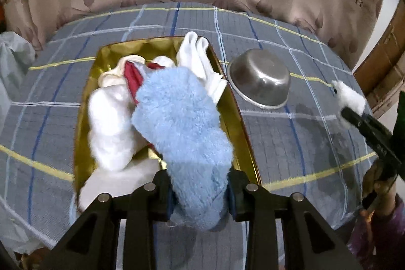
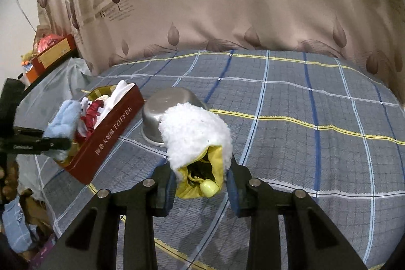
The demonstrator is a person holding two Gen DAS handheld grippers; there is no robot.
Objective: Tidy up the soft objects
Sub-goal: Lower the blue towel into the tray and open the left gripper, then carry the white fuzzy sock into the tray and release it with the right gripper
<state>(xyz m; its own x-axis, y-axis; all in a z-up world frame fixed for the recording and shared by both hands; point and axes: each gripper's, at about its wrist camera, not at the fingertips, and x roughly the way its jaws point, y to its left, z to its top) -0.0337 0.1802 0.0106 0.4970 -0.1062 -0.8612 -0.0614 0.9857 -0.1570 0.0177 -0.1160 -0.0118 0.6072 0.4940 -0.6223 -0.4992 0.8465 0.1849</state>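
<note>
My left gripper [image 1: 200, 191] is shut on a fluffy light-blue sock [image 1: 184, 128] and holds it over a gold-lined red toffee tin [image 1: 241, 118]. The tin holds white socks [image 1: 195, 57], a white fluffy item [image 1: 108, 123] and a red-and-white cloth [image 1: 134, 77]. My right gripper [image 2: 201, 184] is shut on a white fluffy pouch with yellow lining [image 2: 195, 138], held above the bed to the right of the tin [image 2: 111, 136]. The right gripper and its pouch show at the right edge of the left wrist view [image 1: 350, 96].
An upturned steel bowl [image 1: 260, 79] lies on the checked grey bedsheet [image 1: 291, 143] just right of the tin; it also shows in the right wrist view [image 2: 162, 105]. A patterned beige cover [image 2: 227, 17] rises behind. Boxes and clutter [image 2: 50, 55] stand at the left.
</note>
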